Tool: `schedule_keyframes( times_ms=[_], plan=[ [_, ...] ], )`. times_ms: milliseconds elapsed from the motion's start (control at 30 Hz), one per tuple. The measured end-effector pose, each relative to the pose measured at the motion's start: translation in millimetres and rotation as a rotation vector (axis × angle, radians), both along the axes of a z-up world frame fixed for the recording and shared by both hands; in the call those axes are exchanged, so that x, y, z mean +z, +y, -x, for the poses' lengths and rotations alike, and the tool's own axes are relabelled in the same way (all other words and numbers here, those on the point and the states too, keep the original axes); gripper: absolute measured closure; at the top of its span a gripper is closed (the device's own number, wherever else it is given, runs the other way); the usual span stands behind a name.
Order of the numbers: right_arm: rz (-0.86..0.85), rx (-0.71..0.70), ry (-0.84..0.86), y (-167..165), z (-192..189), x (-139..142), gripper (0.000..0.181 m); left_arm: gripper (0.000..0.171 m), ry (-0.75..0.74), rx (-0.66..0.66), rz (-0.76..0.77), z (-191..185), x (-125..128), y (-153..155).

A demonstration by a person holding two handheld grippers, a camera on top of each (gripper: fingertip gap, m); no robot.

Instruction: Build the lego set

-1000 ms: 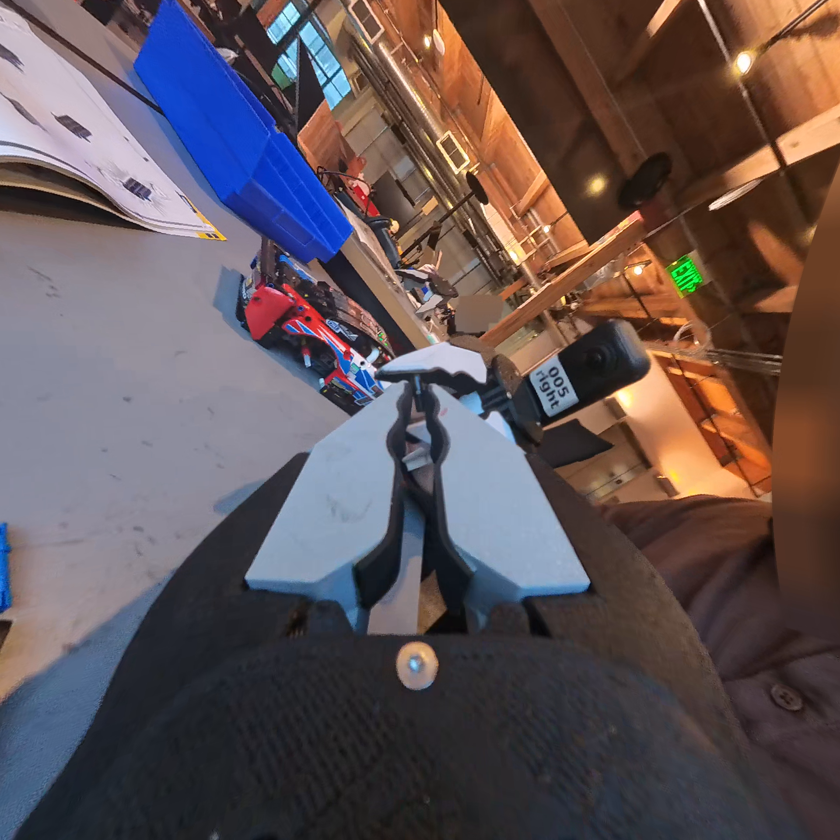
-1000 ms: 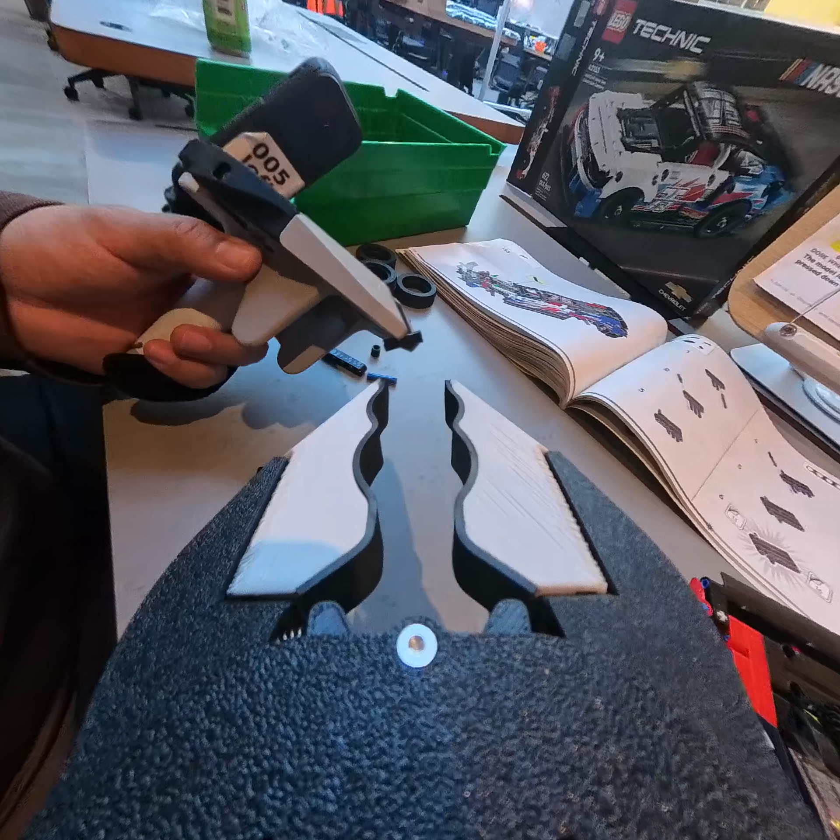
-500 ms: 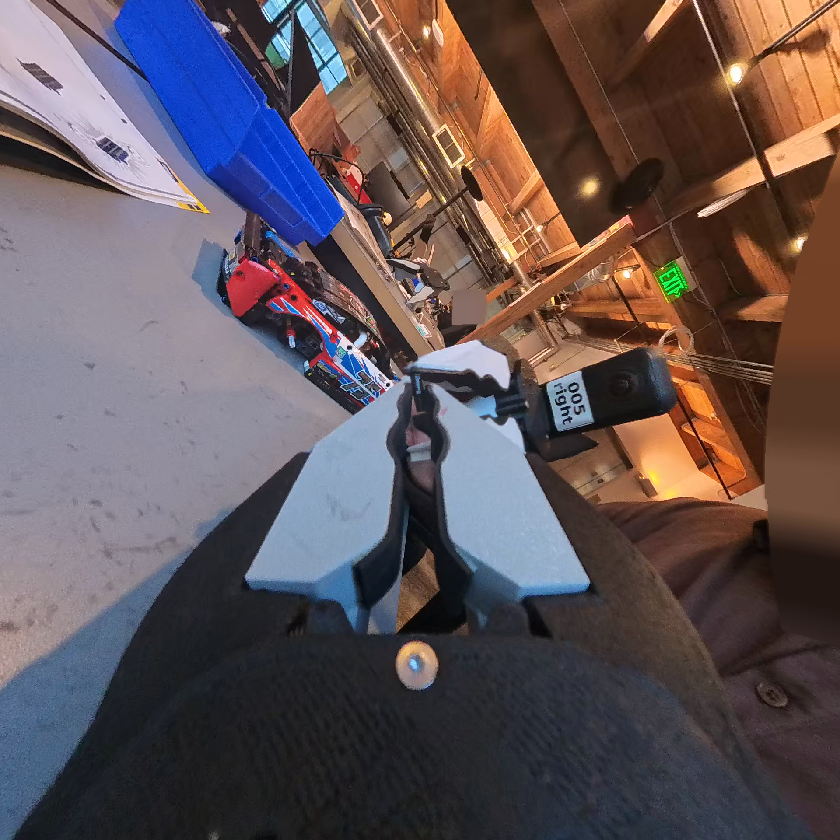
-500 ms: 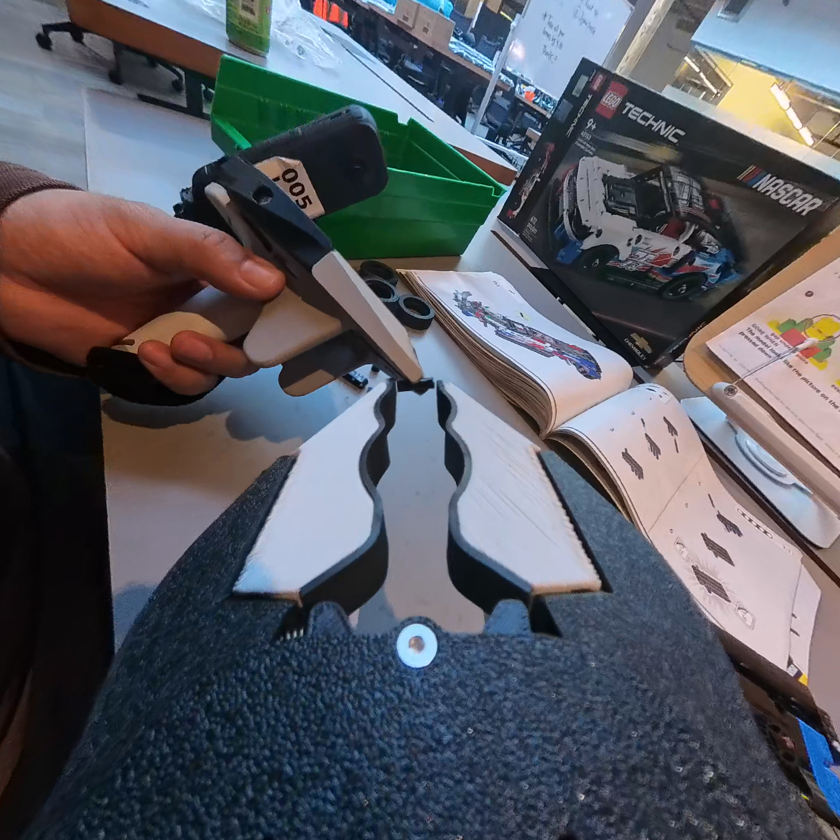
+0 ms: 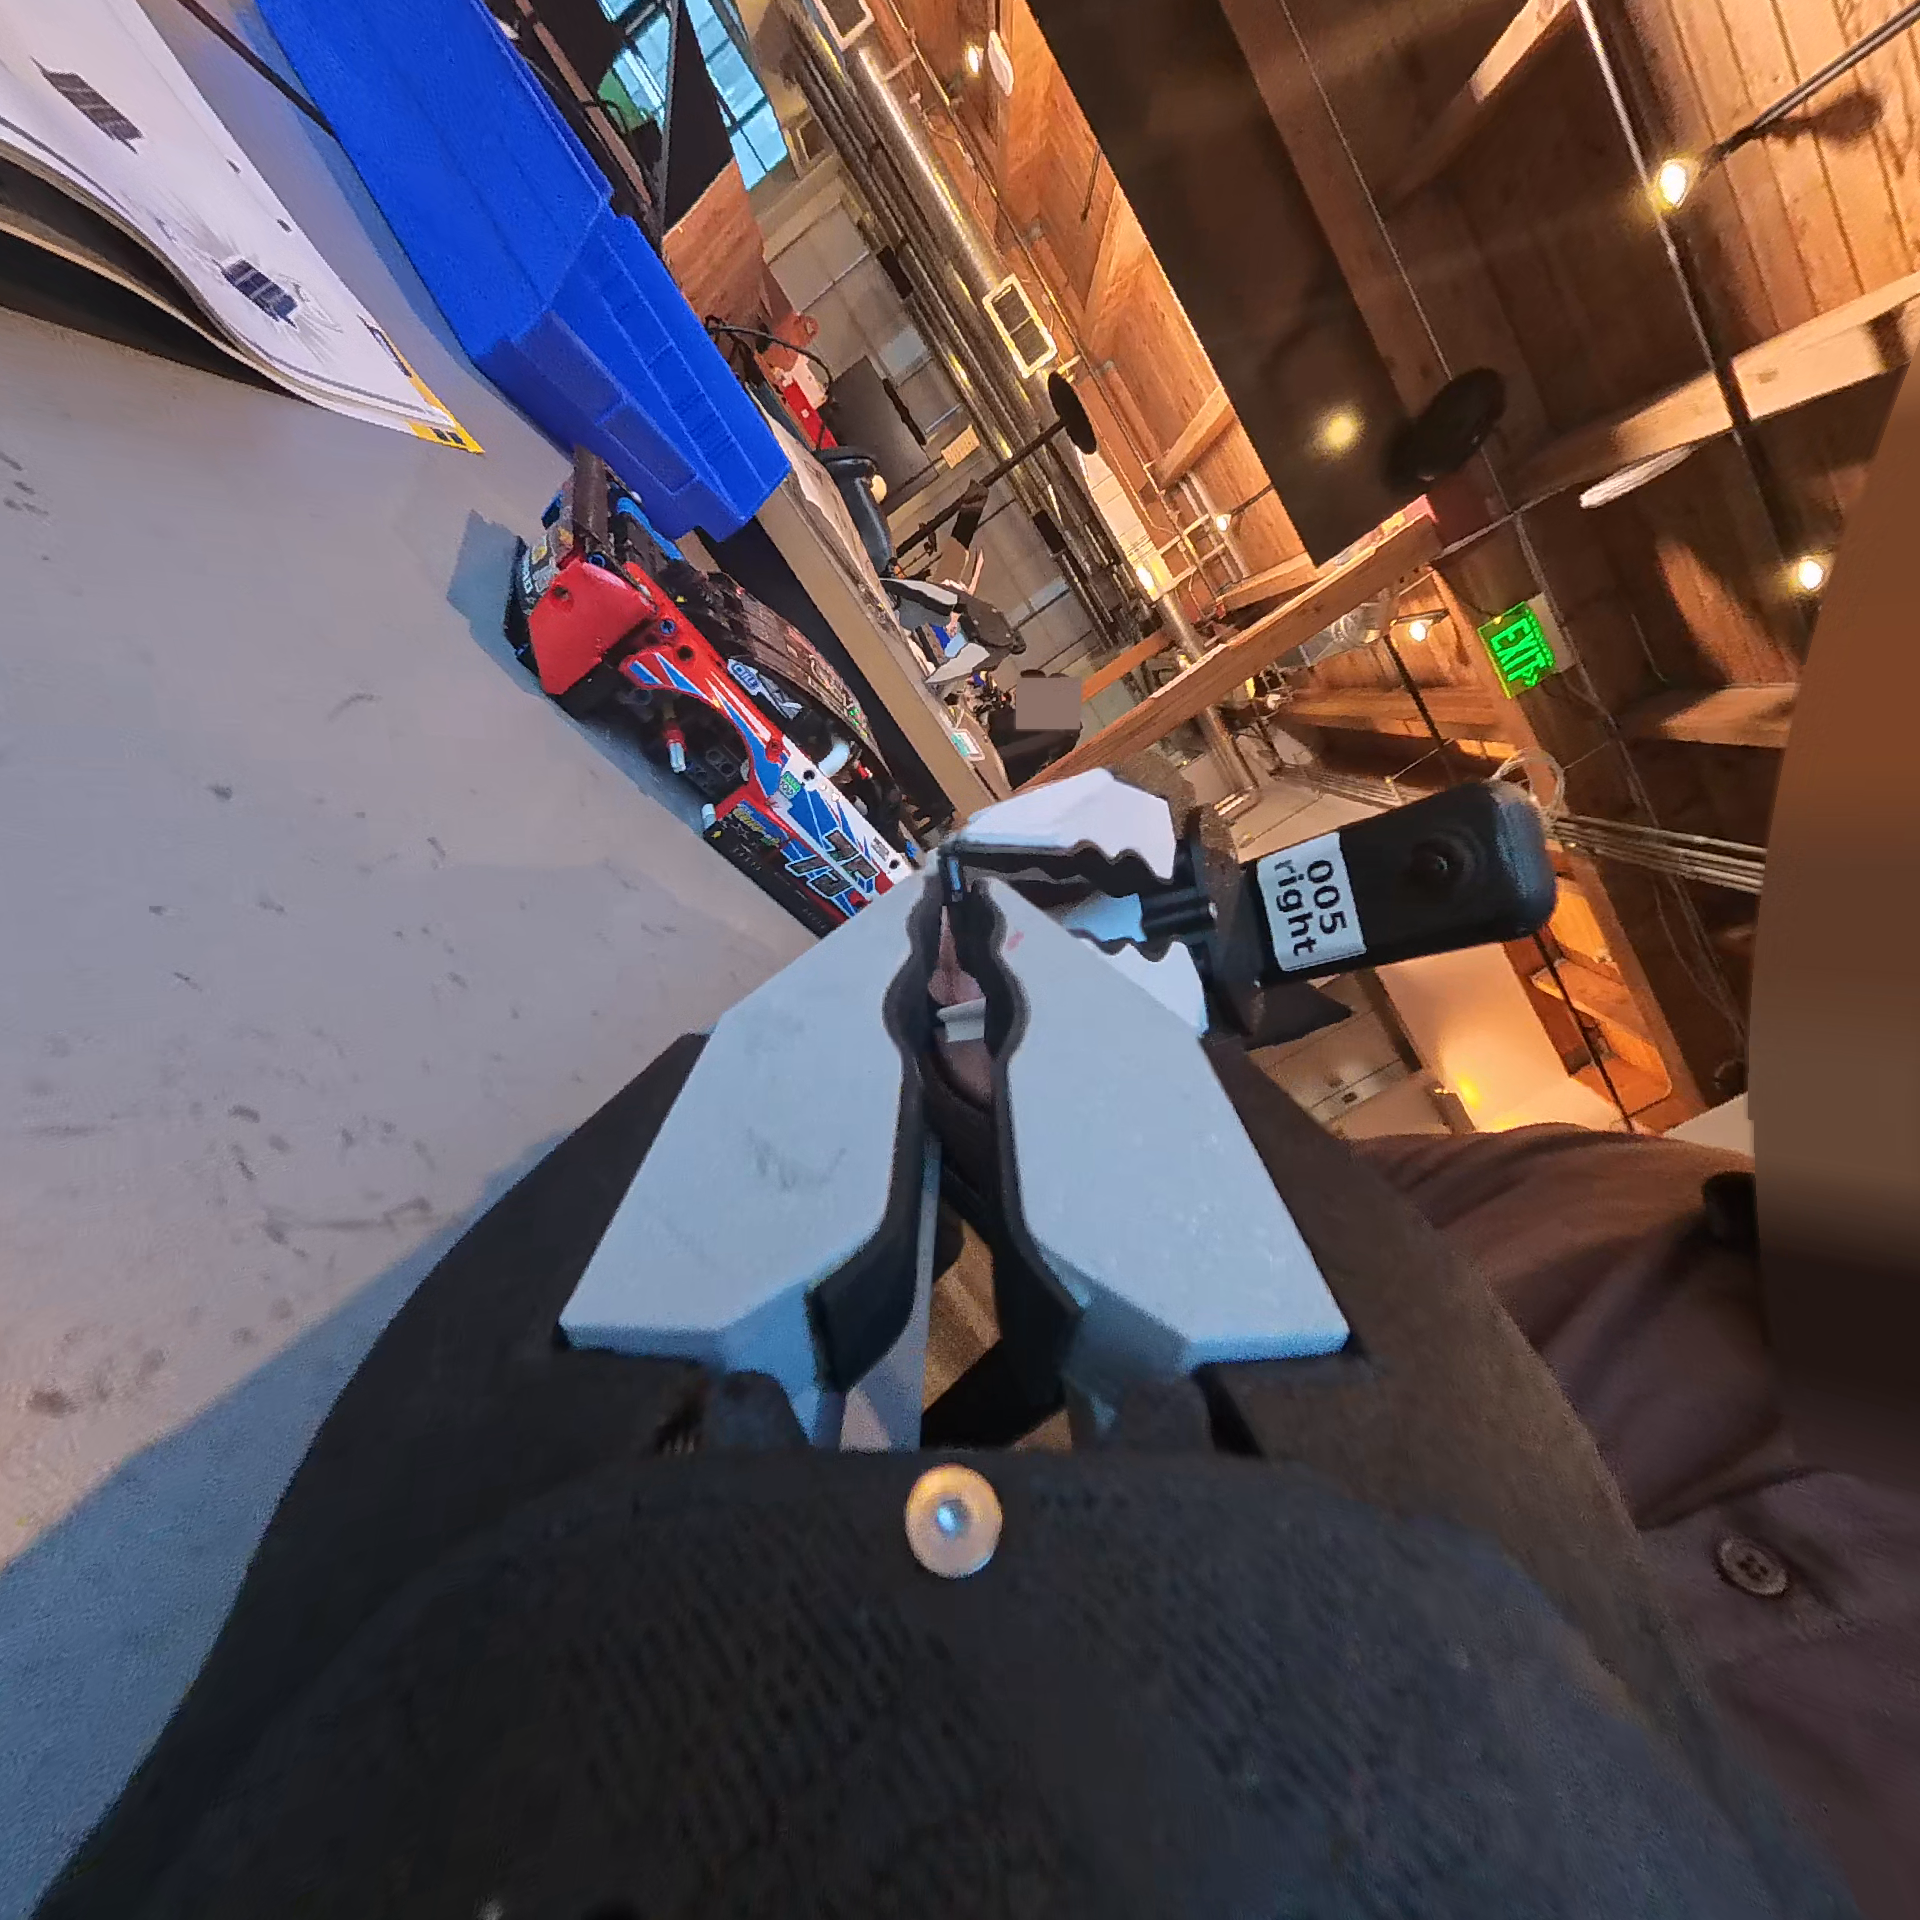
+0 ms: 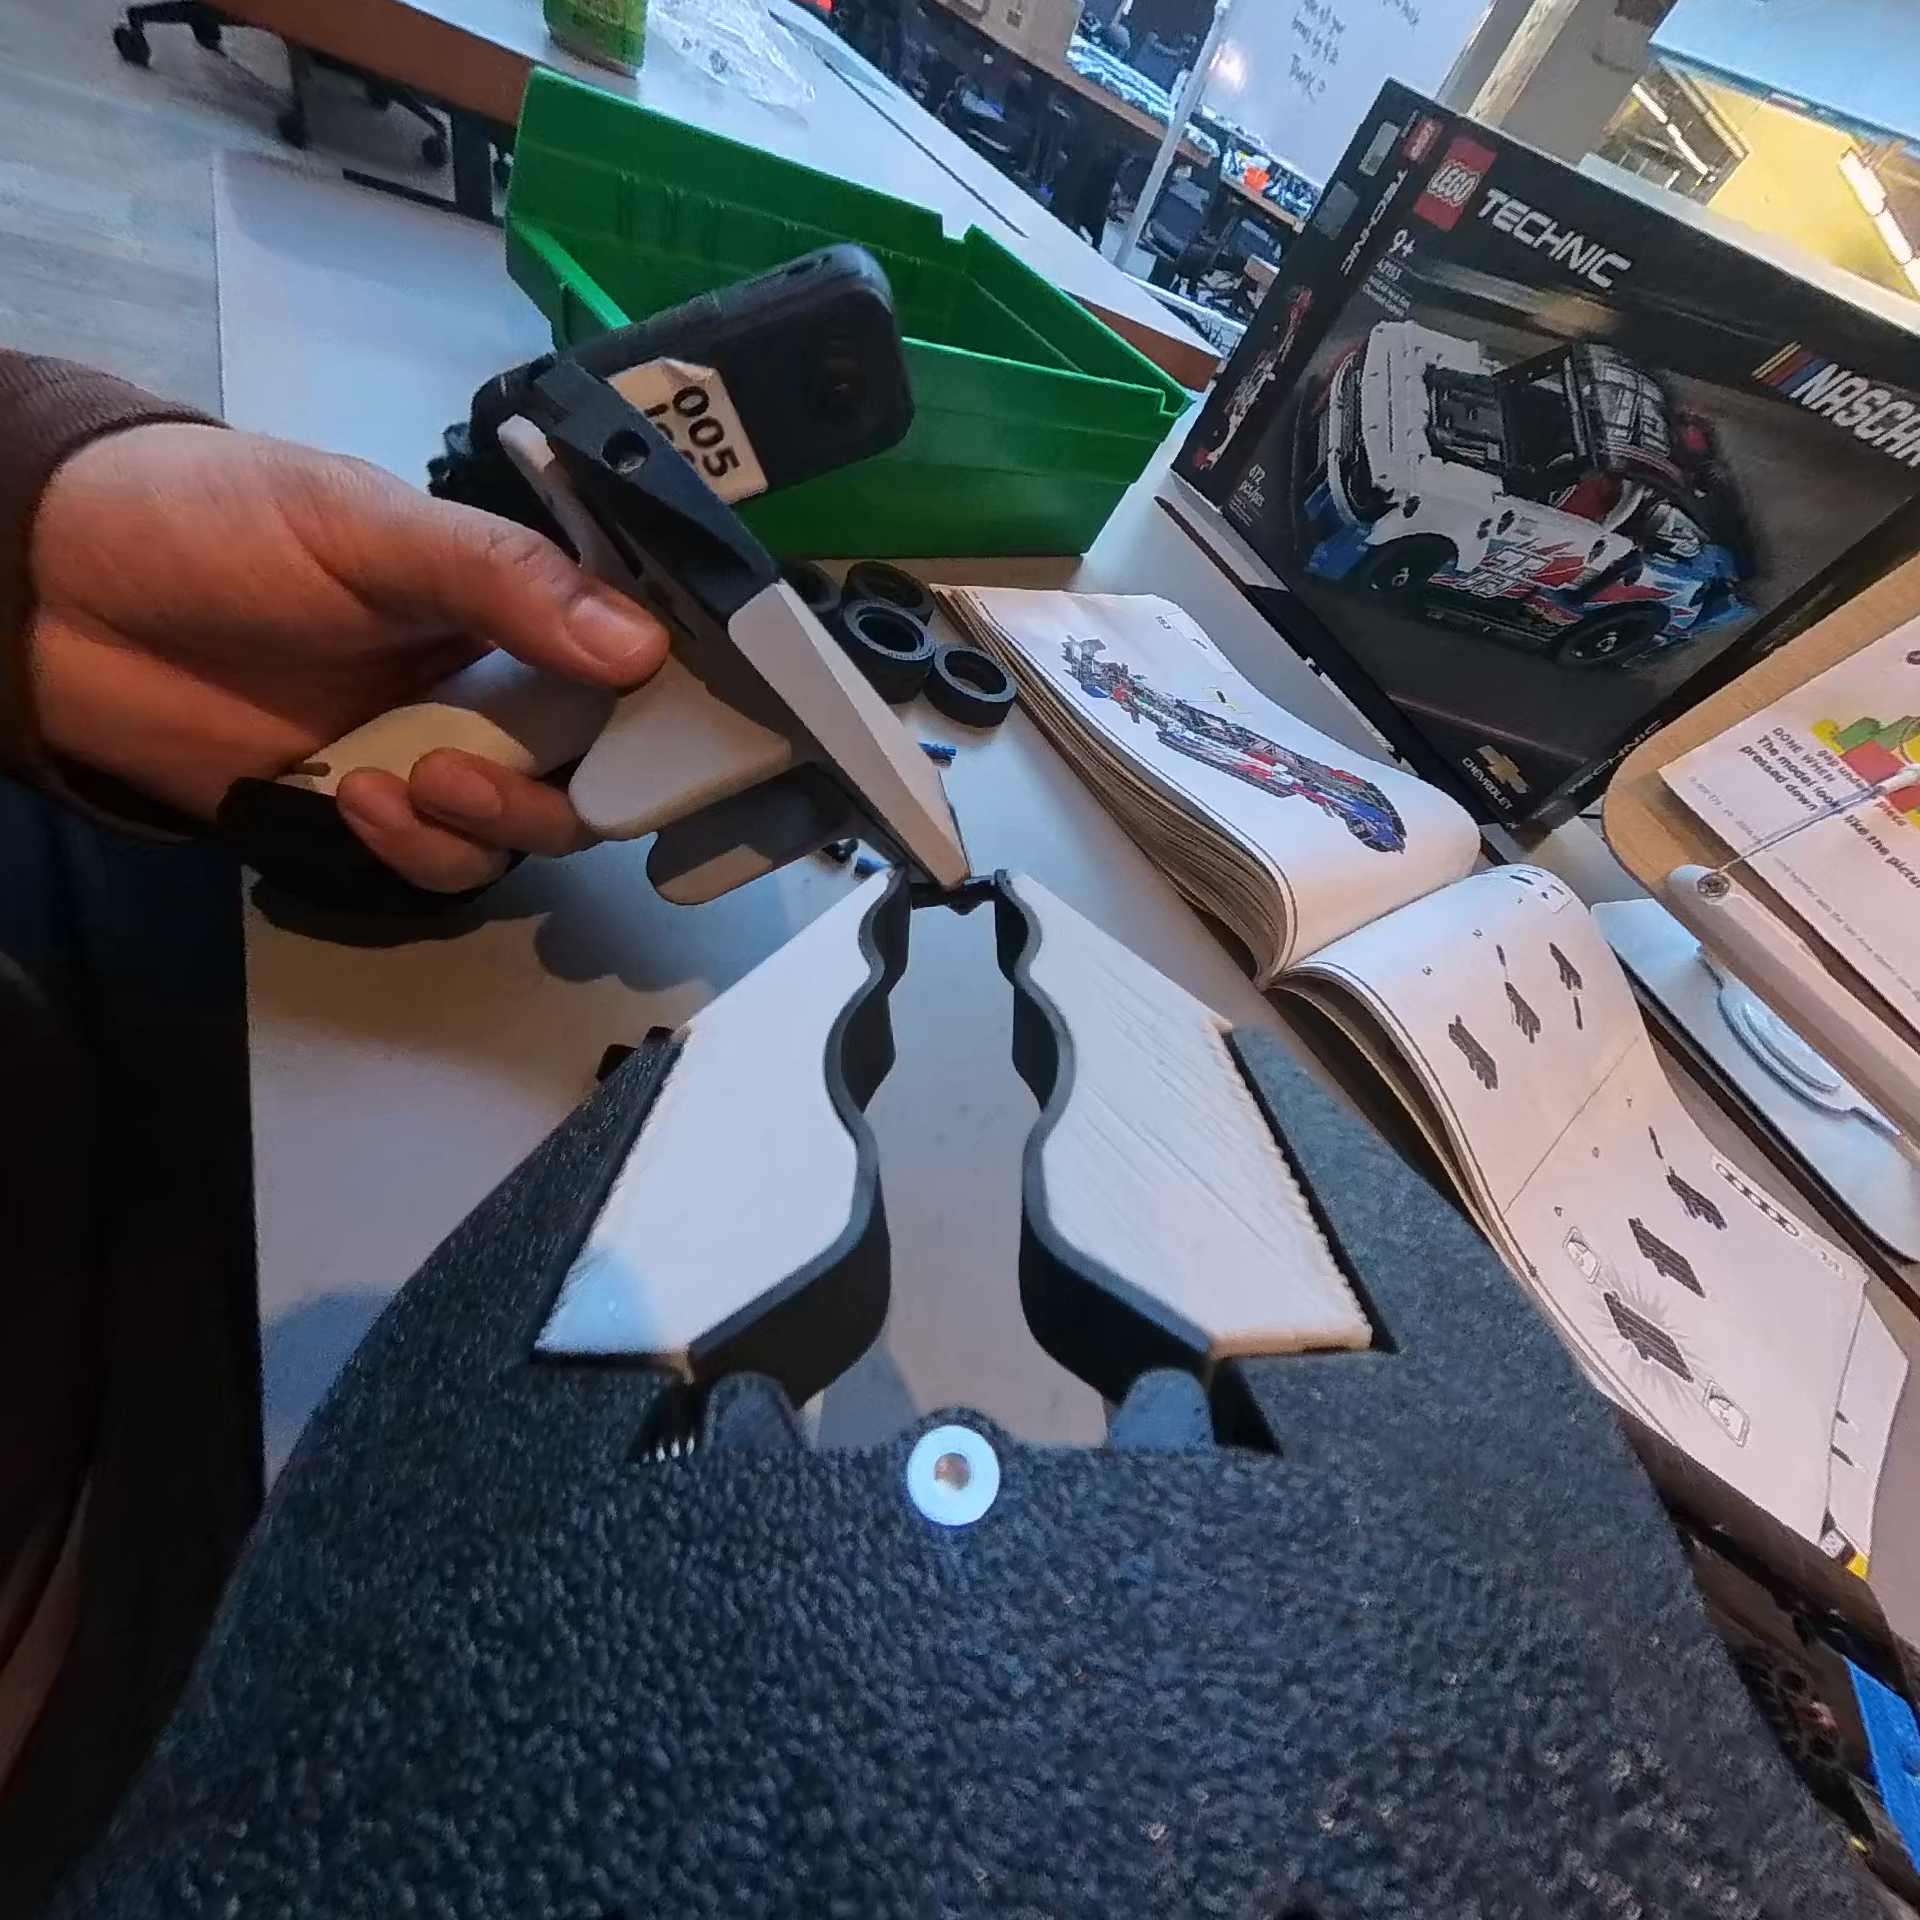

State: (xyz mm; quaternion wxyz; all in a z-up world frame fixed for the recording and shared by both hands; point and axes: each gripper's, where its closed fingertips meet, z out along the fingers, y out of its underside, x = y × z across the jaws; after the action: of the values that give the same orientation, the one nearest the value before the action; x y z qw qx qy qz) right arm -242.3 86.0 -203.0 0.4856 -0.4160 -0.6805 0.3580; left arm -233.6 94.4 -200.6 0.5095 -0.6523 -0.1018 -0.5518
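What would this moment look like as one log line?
left gripper: shut on small black piece | right gripper: tips flanking it, grip unclear | stage: handover

My left wrist camera, rolled sideways, looks along my left gripper (image 5: 951, 894) at the right one. My right wrist camera faces back leftward; both share the meeting fingertips, close up.

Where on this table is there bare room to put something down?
The open grey stretch of table left of the toy car is bare. Another free patch lies in front of the green bin, at the table's near-left side. It is crowded around the tyres, the open booklet and the box.
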Motion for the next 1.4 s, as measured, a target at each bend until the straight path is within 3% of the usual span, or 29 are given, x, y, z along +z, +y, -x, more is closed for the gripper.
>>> schedule_keyframes(
  times_ms=[200,467,600,700,1033,1400],
  plan=[
    [-0.015,0.027,-0.028,1.6,-1.1,-5.4,0.165,0.169,0.164,-0.039,-0.025,-1.9,-5.5,1.6],
    [0.041,0.034,-0.071,9.9,1.9,-18.1,0.166,0.162,0.655,-0.118,-0.103,1.9,-17.8,9.3],
    [0.084,0.012,-0.107,18.1,5.2,-27.8,0.166,0.144,0.9,-0.088,-0.164,26.1,-24.4,13.3],
    [0.121,-0.007,-0.115,25.5,6.6,-30.6,0.166,0.143,1.015,-0.048,-0.188,48.5,-31.0,13.6],
    [0.221,-0.091,-0.052,54.6,11.8,-28.5,0.166,0.148,0.9,0.189,-0.277,88.2,-0.5,16.4],
    [0.329,-0.08,0.009,65.4,7.8,-18.8,0.166,0.151,0.874,0.193,-0.252,91.2,-6.4,21.7]
  ],
)
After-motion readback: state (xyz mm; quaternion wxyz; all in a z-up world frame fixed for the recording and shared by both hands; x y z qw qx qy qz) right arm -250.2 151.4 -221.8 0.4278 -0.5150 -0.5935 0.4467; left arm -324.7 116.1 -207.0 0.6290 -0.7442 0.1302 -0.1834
